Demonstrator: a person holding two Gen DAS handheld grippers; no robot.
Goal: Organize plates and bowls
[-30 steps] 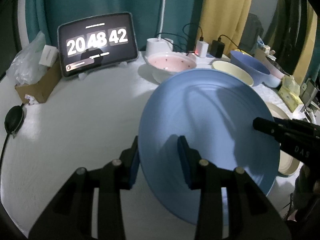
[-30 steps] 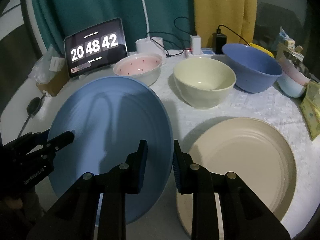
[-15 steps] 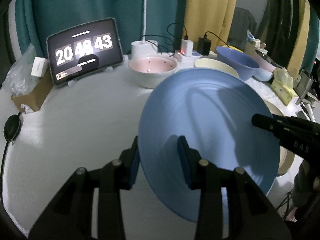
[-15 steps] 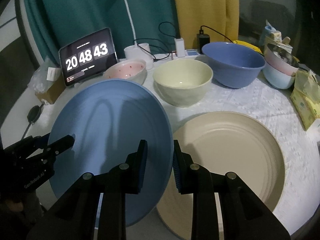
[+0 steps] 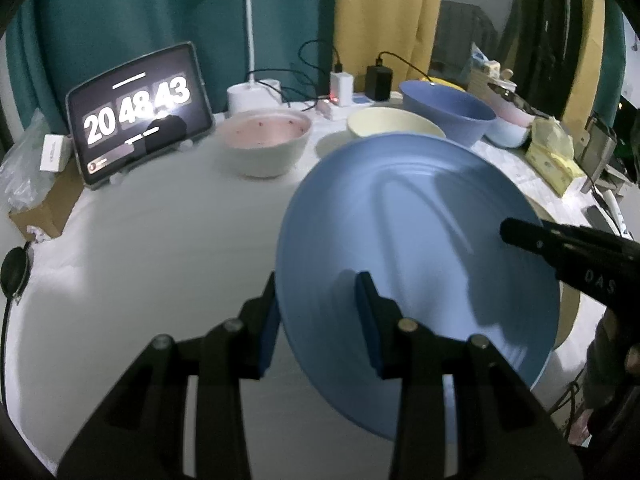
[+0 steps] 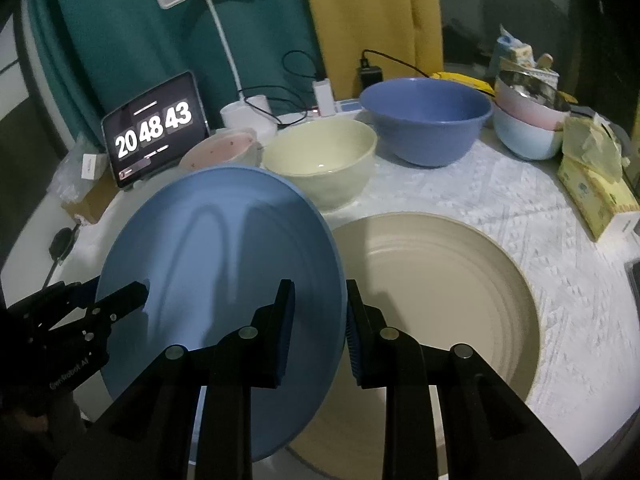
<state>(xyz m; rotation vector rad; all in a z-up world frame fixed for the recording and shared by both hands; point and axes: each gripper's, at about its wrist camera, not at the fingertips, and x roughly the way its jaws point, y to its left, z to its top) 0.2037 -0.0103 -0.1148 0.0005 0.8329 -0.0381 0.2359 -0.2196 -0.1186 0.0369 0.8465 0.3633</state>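
Item: blue plate (image 6: 216,280) — held off the table, tilted, gripped at opposite rims by both tools. Left gripper (image 5: 316,320) is clamped on the plate's left edge, one pad under the rim and one on the upper face. Right gripper (image 6: 320,320) is clamped on the right edge in the same way; in the left wrist view its arm juts in over the plate's far side.

Change: across the last second the plate has travelled sideways toward the beige plate (image 6: 452,292), which lies flat on the white tablecloth (image 6: 500,184). The blue rim now overlaps the beige plate's left edge in the right wrist view, where a moment ago it sat clear of it. Both grips read unchanged.

Meaning for the task (a judgement): a stacking step, mid-carry — blue plate likely bound for the top of the beige one, not yet centred over it.

Other stock, behind: pink bowl (image 5: 266,140), cream bowl (image 6: 320,164), blue bowl (image 6: 428,120), and a stack of small bowls (image 6: 528,128) at far right. Tablet clock (image 5: 140,112) at the rear left.
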